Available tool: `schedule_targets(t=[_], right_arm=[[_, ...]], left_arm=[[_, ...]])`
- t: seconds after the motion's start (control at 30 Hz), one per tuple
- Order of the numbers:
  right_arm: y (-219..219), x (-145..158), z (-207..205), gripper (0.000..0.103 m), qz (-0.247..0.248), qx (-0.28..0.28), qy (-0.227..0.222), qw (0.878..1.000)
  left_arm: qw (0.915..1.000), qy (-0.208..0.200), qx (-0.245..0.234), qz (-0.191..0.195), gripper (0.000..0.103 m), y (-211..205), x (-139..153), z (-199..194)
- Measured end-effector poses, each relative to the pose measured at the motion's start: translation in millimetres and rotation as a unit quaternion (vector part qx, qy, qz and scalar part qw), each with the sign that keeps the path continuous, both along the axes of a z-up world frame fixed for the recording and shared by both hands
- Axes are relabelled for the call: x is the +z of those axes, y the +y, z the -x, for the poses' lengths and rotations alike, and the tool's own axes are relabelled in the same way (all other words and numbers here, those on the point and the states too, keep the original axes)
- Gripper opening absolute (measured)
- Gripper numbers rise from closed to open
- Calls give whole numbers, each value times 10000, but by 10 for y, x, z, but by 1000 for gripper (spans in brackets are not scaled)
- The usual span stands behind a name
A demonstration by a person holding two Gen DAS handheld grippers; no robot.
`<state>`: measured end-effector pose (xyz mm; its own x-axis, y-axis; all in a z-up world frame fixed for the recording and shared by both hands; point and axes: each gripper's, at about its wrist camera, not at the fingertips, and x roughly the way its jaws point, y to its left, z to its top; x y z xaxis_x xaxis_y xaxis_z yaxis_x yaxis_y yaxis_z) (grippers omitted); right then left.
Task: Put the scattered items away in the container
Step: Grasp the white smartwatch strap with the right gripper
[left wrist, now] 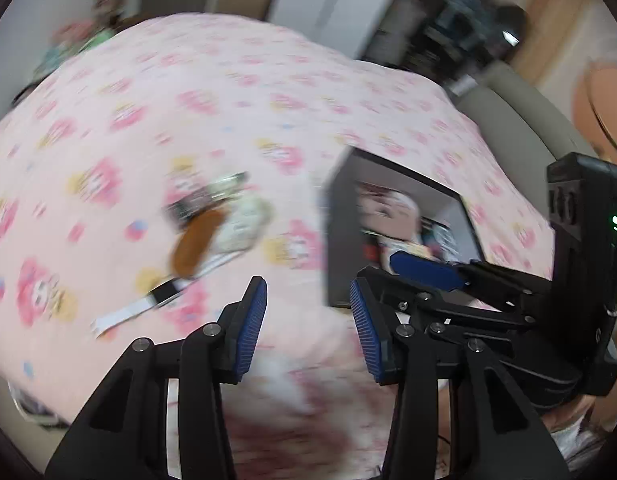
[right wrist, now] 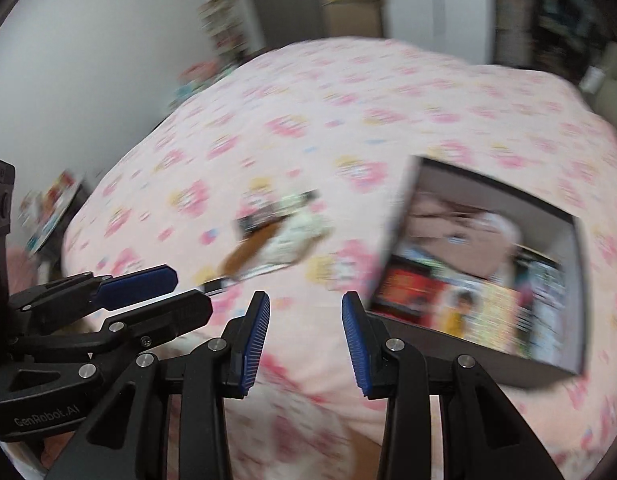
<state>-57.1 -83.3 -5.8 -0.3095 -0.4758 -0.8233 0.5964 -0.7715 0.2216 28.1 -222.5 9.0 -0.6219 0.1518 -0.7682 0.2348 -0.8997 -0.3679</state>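
We see a blurred pile of scattered items [left wrist: 216, 232] on the pink floral bedspread [left wrist: 188, 100], left of the dark open box [right wrist: 488, 264]; the pile's long axis runs from lower left to upper right, a white strip [left wrist: 128, 314] trailing at its near end; our left gripper [left wrist: 308, 324] and right gripper [right wrist: 306, 336] hang with jaws apart, holding nothing.
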Motion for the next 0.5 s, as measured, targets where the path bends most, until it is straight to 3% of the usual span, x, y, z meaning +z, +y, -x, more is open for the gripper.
schedule_targets(t=[0.1, 0.23, 0.33, 0.5], right_arm=[[-474, -240, 89, 33, 22, 583, -466, 9972], [-936, -575, 138, 33, -302, 998, -825, 9911], [-1131, -748, 176, 33, -467, 1248, -916, 9868], [-1190, -1223, 502, 34, -479, 1120, -1869, 9748]], left_arm=[[9980, -192, 575, -165, 43, -392, -241, -119], [9939, -455, 939, -367, 43, -720, -558, -178], [9889, -604, 1077, -823, 45, -925, -825, -181], [9703, -1136, 1172, -1783, 45, -1233, -1467, -139]])
